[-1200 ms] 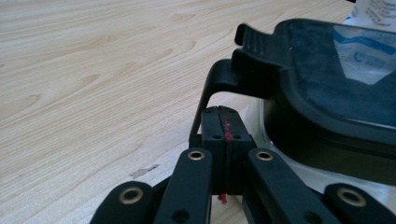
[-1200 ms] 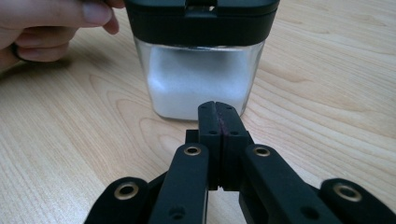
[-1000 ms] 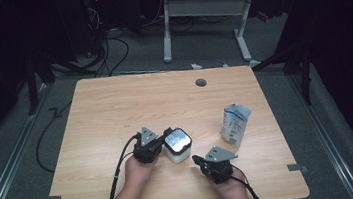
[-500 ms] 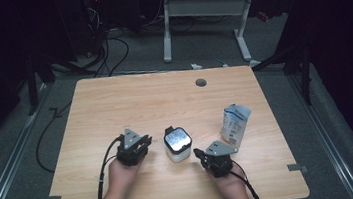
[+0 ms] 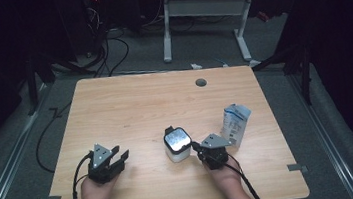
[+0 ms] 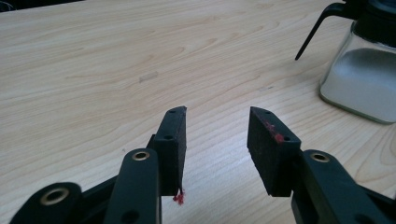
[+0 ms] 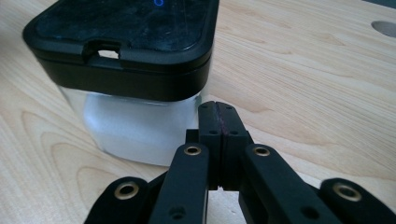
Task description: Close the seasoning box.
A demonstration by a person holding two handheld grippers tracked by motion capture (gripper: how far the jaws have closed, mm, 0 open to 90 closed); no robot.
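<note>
Released since the earlier frame: jar (image 5: 177,144), mid-worktop (image 5: 154,102), black lid up. Right gripper (image 5: 201,149) clenched on nothing, just beside its right wall, much the nearer. Left gripper (image 5: 119,159) pulled well clear leftward, jaws just opened, nothing between. Carton (image 5: 235,123) beyond, right.

Clear plastic container (image 7: 140,126) with glossy black lid (image 7: 126,28) on matt wood-grain table (image 5: 130,110).
</note>
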